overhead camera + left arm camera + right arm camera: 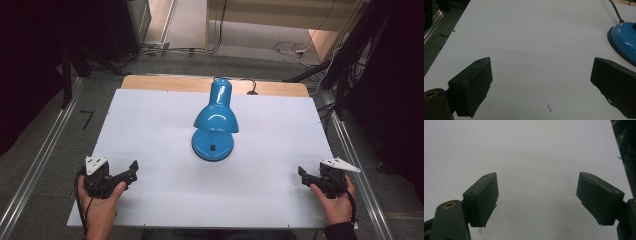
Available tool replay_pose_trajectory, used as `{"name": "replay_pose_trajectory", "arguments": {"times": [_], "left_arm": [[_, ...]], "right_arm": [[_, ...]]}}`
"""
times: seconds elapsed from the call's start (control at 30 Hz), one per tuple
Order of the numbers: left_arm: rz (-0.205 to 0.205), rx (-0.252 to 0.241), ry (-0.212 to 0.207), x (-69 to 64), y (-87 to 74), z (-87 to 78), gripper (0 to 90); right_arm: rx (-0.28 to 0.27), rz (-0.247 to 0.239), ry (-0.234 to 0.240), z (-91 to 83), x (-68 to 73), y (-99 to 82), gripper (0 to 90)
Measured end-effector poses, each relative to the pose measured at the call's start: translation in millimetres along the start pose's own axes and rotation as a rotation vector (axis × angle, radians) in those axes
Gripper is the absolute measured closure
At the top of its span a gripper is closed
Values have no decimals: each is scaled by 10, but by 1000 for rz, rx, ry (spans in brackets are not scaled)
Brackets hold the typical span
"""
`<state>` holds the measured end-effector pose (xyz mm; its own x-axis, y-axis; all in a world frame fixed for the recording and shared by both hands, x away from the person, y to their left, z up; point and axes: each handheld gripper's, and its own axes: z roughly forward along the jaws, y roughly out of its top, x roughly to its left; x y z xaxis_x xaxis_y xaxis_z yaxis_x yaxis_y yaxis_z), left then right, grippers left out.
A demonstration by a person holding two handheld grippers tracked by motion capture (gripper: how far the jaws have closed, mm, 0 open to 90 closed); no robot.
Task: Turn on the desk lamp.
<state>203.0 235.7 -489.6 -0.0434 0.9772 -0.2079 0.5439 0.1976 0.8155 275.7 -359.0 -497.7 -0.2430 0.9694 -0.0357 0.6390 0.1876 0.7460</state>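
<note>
White bench [150,130] carries blue desk lamp [215,120] at middle, toward far edge; round base [212,146] nearer person, shade [216,119] over base, neck running up toward far edge, cord off far side. Lamp lies ahead of both tongs, between them, roughly equal reach; judged either could go first. Left gripper [131,171] near left front corner, jaws wide, empty, aimed inward; lamp base at right edge of left gripper view. Right gripper [303,176] near right front corner, jaws wide, empty.

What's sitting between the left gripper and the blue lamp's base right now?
Nothing: in the high view, only bare white tabletop lies between the left gripper and the blue desk lamp.
</note>
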Motion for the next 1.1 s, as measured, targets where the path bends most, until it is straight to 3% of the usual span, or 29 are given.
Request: {"name": "replay_pose_trajectory", "arguments": {"times": [0.2,0.37,1.1], "left_arm": [[1,0,-1,-18,0,19,44],[1,2,-2,-5,0,18,45],[-1,2,0,-5,-1,14,44]], "right_arm": [[-19,-11,67,-19,187,71,161],[-36,-23,96,13,331,135,161],[-70,-50,145,67,627,278,168]]}}
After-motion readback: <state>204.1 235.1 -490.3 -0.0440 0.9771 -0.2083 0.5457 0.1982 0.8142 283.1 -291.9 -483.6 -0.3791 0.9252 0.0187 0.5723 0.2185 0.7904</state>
